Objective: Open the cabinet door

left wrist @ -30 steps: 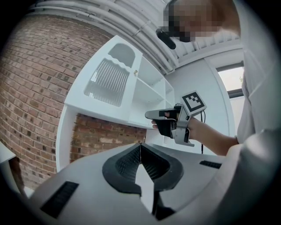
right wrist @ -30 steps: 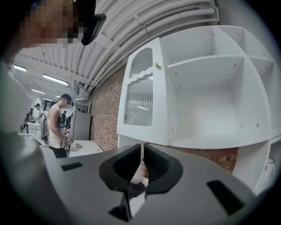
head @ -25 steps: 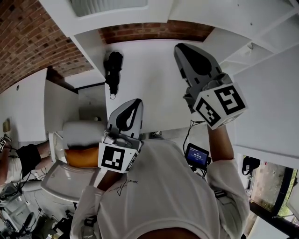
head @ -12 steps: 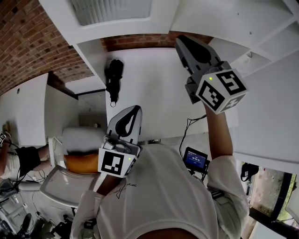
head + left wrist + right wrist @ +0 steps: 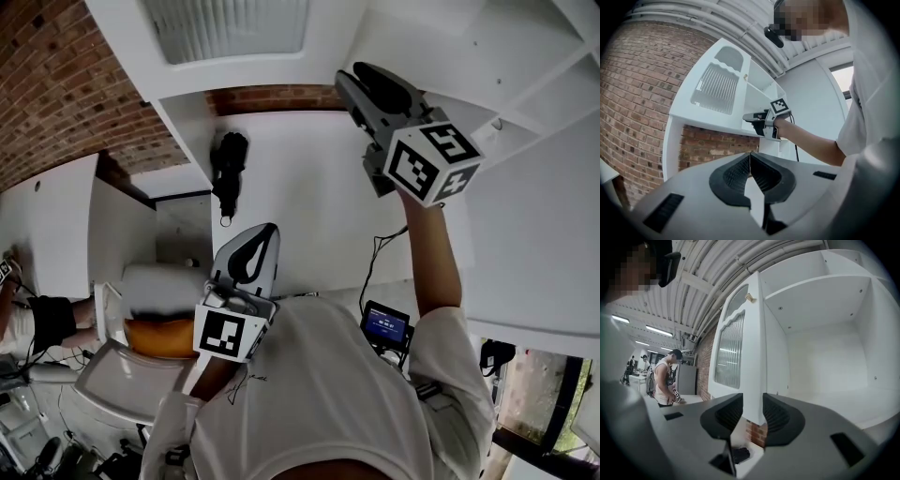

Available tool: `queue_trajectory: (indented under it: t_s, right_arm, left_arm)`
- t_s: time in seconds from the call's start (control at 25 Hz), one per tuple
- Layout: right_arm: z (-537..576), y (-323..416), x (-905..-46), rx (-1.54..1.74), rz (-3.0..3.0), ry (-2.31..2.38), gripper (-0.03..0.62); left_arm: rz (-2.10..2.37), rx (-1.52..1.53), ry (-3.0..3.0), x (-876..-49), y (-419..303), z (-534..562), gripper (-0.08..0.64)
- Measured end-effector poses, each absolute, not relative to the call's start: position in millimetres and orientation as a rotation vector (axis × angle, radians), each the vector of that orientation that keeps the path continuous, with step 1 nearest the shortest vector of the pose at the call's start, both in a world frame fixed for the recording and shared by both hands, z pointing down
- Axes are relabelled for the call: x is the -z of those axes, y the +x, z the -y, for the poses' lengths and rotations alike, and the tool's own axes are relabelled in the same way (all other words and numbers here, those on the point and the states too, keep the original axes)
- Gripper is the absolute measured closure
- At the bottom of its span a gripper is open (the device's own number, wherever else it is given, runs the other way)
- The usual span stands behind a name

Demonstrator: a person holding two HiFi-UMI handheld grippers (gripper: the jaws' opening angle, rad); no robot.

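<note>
White cabinet door with ribbed glass [image 5: 752,357] hangs open. Your right hand-held gripper [image 5: 753,398] just spread its jaws off its edge: job looks done. Left hand-held gripper [image 5: 750,157] is shut.

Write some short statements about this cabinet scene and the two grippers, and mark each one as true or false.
1. The cabinet door stands open. True.
2. The left gripper has its jaws wide apart. False: they are together, with nothing between them.
3. The right gripper is shut tight. False: its jaws stand apart, having just been opening, and the door's edge shows in the gap between them.
4. The door has a ribbed panel. True.
5. A brick wall shows beside the cabinet. True.
</note>
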State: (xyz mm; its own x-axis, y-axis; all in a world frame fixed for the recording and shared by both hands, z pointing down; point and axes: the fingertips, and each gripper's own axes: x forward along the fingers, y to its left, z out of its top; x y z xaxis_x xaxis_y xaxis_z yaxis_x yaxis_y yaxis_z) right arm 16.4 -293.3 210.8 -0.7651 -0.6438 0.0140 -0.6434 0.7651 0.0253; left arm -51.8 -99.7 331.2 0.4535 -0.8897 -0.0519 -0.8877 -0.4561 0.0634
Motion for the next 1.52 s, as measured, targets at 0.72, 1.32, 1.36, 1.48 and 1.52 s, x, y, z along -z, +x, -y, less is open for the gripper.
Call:
queue_trajectory:
  t_s: [0.72, 1.32, 1.36, 1.48, 1.52]
  right_arm:
    - [315.5, -5.3, -200.5, 0.04, 2.976, 1.059, 0.367]
    - [311.9, -11.0, -205.8, 0.13, 2.893, 1.128, 0.345]
    - [311.6, -11.5, -206.0, 0.127, 2.893, 1.13, 0.344]
    - [312.5, -12.8, -205.1, 0.127, 2.889, 1.143, 0.344]
    - [312.6, -13.1, -204.8, 0.128, 2.889, 1.146, 0.344]
  left_arm:
    - [1.725, 0.094, 2.593, -332.7, -65.4, 98.7, 0.544]
    - [1.739, 0.13, 2.563, -333.7, -65.2, 93.1, 0.544]
    - [1.739, 0.131, 2.563, -333.8, -64.9, 92.5, 0.543]
    - [1.736, 0.132, 2.562, -332.8, -64.5, 91.8, 0.545]
    - [1.735, 0.132, 2.561, -332.5, -64.7, 91.1, 0.544]
